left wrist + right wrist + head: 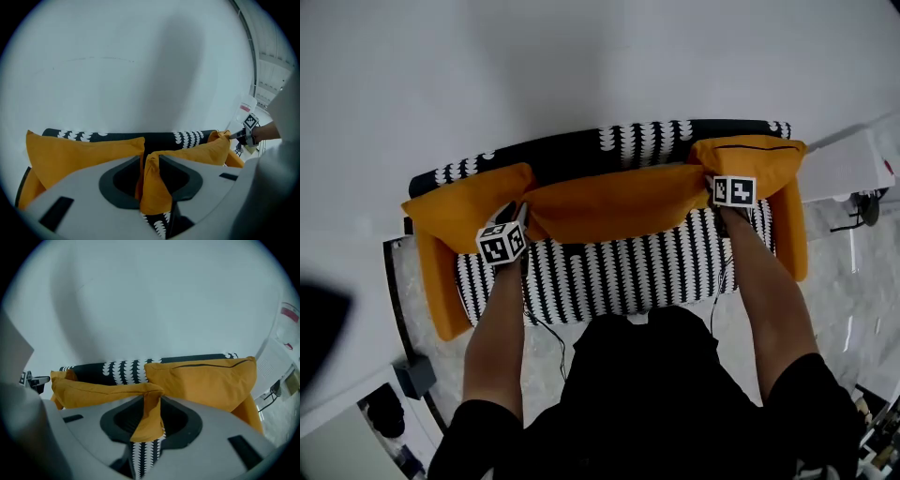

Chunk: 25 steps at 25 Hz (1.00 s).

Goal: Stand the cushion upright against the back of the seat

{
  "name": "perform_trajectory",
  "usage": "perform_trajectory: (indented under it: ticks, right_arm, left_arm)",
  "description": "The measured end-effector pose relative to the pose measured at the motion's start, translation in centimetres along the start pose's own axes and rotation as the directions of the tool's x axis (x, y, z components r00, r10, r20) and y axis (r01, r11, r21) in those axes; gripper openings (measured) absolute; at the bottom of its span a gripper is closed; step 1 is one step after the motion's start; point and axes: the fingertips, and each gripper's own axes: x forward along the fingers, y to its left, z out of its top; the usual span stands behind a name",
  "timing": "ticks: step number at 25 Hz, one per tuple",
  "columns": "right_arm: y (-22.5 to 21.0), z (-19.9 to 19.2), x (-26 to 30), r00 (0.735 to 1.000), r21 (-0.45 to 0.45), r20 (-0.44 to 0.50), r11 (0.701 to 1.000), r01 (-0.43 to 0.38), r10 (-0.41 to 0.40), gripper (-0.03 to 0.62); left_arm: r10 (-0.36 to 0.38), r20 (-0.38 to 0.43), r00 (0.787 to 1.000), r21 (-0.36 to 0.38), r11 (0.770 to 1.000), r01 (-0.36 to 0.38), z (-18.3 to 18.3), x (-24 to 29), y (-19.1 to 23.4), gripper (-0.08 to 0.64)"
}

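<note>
The orange cushion (614,202) stands along the back edge of the seat (619,272). It seems to lean on the back of the seat (581,148). It sits between a left-end cushion (455,211) and a right-end cushion (755,155), both orange too.

Our left tool (514,217) is at its left corner and our right tool (719,183) is at its right corner. We take it by both corners so that it does not sag in the middle.

In both tools the jaws stand a little apart. A corner of orange cloth pokes up between each pair, but the jaws do not seem to squeeze it.

We think the cushion is up where it should be, with the seat's back propping it. What is left is to draw the tools away gently. Then the loose corners can slip out, and the cushion should not tip forward onto the seat.
</note>
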Motion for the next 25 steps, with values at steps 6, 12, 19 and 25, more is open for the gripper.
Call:
perform_trajectory:
  ticks: [6,12,19,25]
  right_arm:
    - [2.6,-0.5,-4.8,0.989,0.032,0.129,0.996,-0.078,0.073,0.086]
    - [9.9,-2.1,-11.3,0.917,-0.039,0.279,0.958,-0.285,0.284,0.038]
    - [18.2,-5.0,-20.9,0.824,-0.169,0.352,0.896,-0.411,0.445,0.037]
    - [18.9,-6.3,-26.6,0.762,-0.165,0.408,0.862,-0.479,0.502,0.037]
  left_arm:
    - [-0.050,0.064,0.997,0.009,0.999,0.049,0.9,-2.3,-1.8,0.116]
    - [-0.177,0.095,0.980,0.076,0.982,0.170,1.4,-4.6,-7.8,0.027]
    - [-0.334,0.103,0.937,0.117,0.939,0.322,1.2,-9.0,-17.5,0.017]
    - [-0.433,0.091,0.897,0.247,0.882,0.401,0.3,-15.0,-24.9,0.017]
